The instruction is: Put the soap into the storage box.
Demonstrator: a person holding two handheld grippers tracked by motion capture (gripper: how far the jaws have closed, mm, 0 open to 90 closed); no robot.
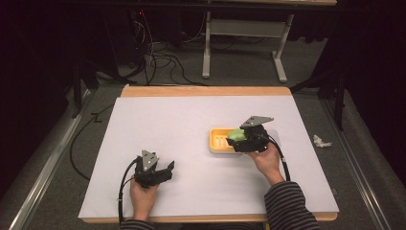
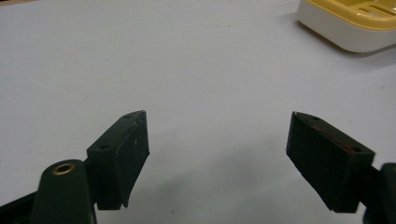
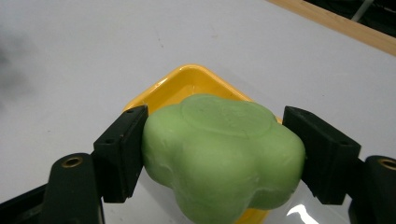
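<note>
Currently, the left claw (image 1: 168,168) rests low over the white-covered bench (image 1: 191,124) at its near left, held in the person's left hand (image 1: 142,194). Its jaws stand spread wide apart with nothing between them; in the left gripper view they frame bare white surface, and a corner of the yellow plastic soap dish with a white base (image 2: 348,25) appears at the upper right, well apart from the jaws.

At centre-right of the bench, the soap dish (image 1: 219,140) lies flat. The right claw (image 1: 237,139), held in the person's right hand (image 1: 265,160) with a striped sleeve (image 1: 289,206) behind it, is positioned at the right end of the dish. Its jaws are clamped on a pale green, lobed bar of soap (image 3: 222,154), one jaw pressing each side. In the right gripper view the soap sits above the yellow dish interior (image 3: 187,86); whether it touches the dish cannot be determined.
</note>
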